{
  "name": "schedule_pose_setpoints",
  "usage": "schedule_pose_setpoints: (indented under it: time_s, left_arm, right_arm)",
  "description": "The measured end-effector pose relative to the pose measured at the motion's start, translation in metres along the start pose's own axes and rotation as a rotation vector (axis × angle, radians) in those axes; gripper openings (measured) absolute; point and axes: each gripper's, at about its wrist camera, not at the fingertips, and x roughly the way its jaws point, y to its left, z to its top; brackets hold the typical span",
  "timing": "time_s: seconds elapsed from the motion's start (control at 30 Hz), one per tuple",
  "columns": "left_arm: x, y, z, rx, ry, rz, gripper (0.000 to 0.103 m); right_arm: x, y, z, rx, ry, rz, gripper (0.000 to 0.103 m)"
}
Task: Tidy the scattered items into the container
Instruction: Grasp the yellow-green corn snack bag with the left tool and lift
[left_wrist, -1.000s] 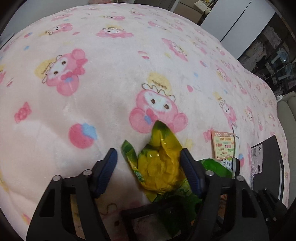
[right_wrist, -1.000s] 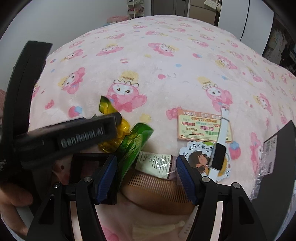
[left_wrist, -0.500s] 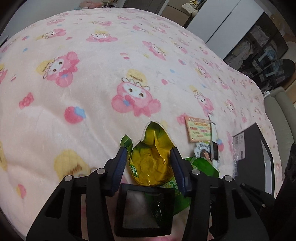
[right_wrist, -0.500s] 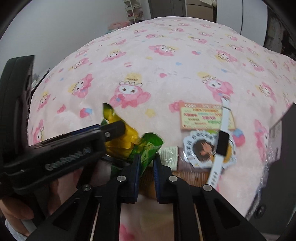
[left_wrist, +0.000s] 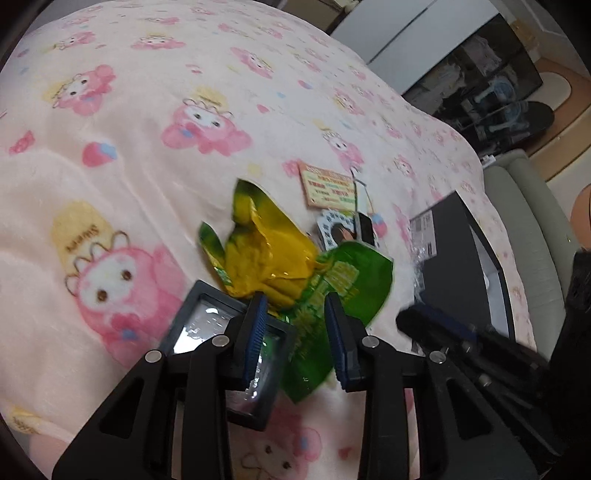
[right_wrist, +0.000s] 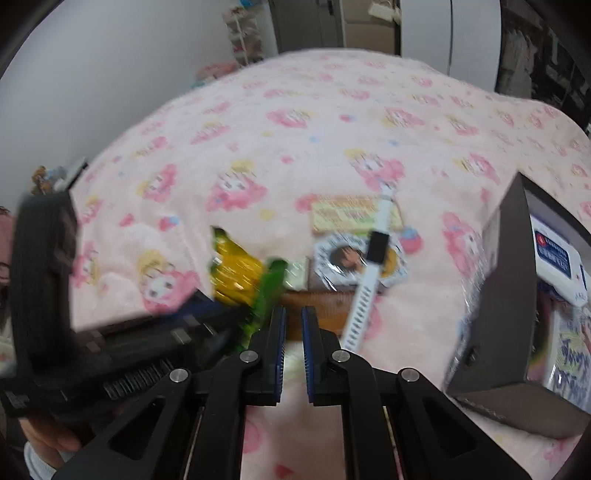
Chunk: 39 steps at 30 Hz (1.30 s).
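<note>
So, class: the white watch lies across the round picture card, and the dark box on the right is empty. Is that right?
Not quite. The white watch does lie across the round picture card, but the dark box isn't empty: the right wrist view shows a white pack and other printed items inside.

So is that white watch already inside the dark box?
No, the white watch lies on the pink blanket, across a round sticker, left of the dark box.
</note>
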Motion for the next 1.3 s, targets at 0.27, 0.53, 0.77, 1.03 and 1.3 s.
schedule_pose_setpoints:
  time_s: [0.27, 0.53, 0.77, 1.03, 1.3]
  left_arm:
    - [-0.010, 0.022, 0.032, -0.048, -0.074, 0.098, 0.051]
    - [0.022, 0.031, 0.034, -0.040, 0.004, 0.037, 0.055]
    - [0.022, 0.011, 0.025, 0.019, 0.021, -0.007, 0.041]
    - [0.023, -0.029, 0.000, 0.129, 0.078, -0.057, 0.041]
    - [0.028, -0.082, -0.040, 0.262, 0.139, -0.085, 0.043]
  right_arm:
    - [0.005, 0.016, -0.002, -0.022, 0.003, 0.109, 0.047]
    - [0.058, 0.008, 0.001, 0.024, 0.100, 0.120, 0.015]
    - [0.047, -0.001, -0.004, 0.036, 0.047, 0.118, 0.003]
    - [0.007, -0.018, -0.026, 0.044, 0.020, 0.086, 0.003]
    - [-0.032, -0.055, -0.069, 0.134, 0.023, 0.040, 0.003]
